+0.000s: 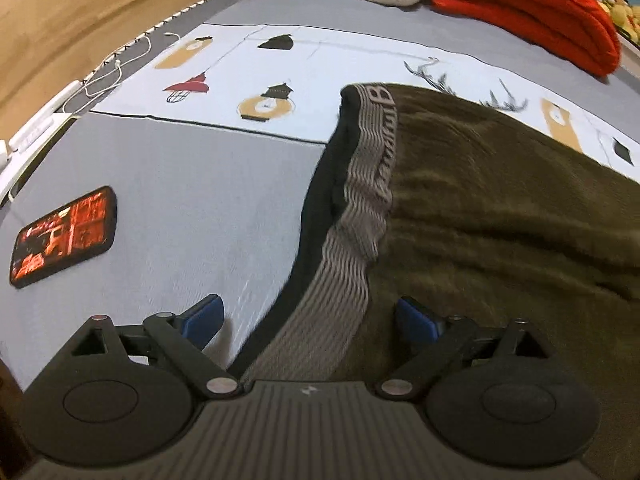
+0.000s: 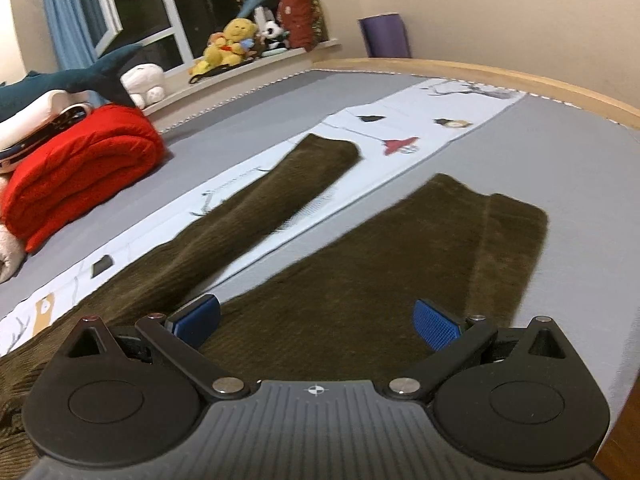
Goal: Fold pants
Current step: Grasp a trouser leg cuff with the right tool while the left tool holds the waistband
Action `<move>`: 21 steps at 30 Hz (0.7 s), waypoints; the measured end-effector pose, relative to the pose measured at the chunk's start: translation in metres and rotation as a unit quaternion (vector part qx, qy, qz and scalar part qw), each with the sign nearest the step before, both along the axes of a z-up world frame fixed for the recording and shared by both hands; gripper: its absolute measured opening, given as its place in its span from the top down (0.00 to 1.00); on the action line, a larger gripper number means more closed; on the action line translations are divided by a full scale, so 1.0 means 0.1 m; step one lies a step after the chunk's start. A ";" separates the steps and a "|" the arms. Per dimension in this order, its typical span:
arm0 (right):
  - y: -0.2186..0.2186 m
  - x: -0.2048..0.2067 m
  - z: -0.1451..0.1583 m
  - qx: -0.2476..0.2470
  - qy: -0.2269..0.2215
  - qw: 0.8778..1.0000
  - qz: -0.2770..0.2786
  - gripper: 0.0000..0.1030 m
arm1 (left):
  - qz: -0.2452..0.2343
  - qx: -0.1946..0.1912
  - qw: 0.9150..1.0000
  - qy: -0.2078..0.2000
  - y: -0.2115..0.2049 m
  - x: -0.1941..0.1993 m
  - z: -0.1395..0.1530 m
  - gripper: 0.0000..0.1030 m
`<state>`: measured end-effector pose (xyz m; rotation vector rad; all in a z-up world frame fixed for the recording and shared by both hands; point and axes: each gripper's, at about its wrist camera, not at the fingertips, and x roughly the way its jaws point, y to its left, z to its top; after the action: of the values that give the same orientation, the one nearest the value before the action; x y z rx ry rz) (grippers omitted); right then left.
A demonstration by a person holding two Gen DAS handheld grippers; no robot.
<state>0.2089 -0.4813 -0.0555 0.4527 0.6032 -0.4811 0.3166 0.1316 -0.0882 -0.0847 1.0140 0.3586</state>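
Partly, the pants (image 1: 500, 208) run out of sight: in the left wrist view their olive cloth is cut off at the right edge and passes under the tool's body at the bottom, and in the right wrist view the cloth near the tool's left side slips under the housing. That view is blurred along the two legs, so the weave there is hard to read. The lettering on the striped waistband (image 1: 360, 216) is only partly legible.

The left gripper (image 1: 310, 318) tilts steeply down at the bed, its blue pads spread wide; the waistband lies between them, under the tool, and neither pad presses on it. The right gripper (image 2: 316, 324) tilts down more gently, its pads also spread wide, with the nearer trouser leg (image 2: 400, 264) ahead of and below the gap; nothing is pinched.

Ahead of the right gripper the two legs lie apart in a V, the farther leg (image 2: 280, 196) reaching over the printed sheet (image 2: 400, 120). Bare grey bedcover (image 2: 580, 184) runs to the right of that tool up to the wooden bed frame (image 2: 520, 76). Left of the left gripper a phone (image 1: 64, 240) with a lit screen lies well apart from the waistband, with open grey cover between them. A red folded blanket (image 1: 532, 12) sits far ahead.
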 end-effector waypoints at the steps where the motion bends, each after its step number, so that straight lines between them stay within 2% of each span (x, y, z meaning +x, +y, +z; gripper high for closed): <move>1: -0.05 -0.05 0.01 -0.006 -0.002 1.000 -0.006 0.01 | 0.001 0.003 1.000 -0.002 -0.01 -0.08 0.01 0.07; 4: -0.24 -0.20 0.01 -0.006 -0.008 0.999 -0.031 0.01 | 0.023 -0.009 1.000 -0.004 0.02 -0.32 0.03 0.01; 7: -0.48 -0.38 -0.03 0.012 -0.005 0.998 -0.058 0.01 | 0.058 -0.057 0.997 -0.009 0.08 -0.60 0.04 0.00; 9: -0.69 -0.54 -0.05 0.029 -0.010 0.996 -0.084 0.01 | 0.065 -0.081 0.995 -0.012 0.08 -0.72 0.07 0.00; 13: -1.13 -0.95 -0.14 0.100 -0.037 0.981 -0.163 0.01 | 0.062 -0.086 0.994 -0.020 0.00 -0.86 0.12 0.00; 15: -1.30 -1.11 -0.20 0.138 -0.052 0.971 -0.188 0.01 | 0.065 -0.106 0.992 -0.019 -0.02 -0.91 0.11 0.00; 18: -1.51 -1.20 -0.28 0.181 -0.078 0.960 -0.197 0.01 | 0.077 -0.124 0.989 -0.011 -0.03 -0.96 0.05 0.00; 21: -1.59 -1.10 -0.29 0.180 -0.085 0.961 -0.191 0.01 | 0.080 -0.103 0.992 -0.002 -0.11 -0.98 -0.01 0.00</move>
<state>0.0987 -0.6402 -0.0846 0.9580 0.4365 -0.6952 0.2185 0.1210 -0.0891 -0.3537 1.0416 0.3980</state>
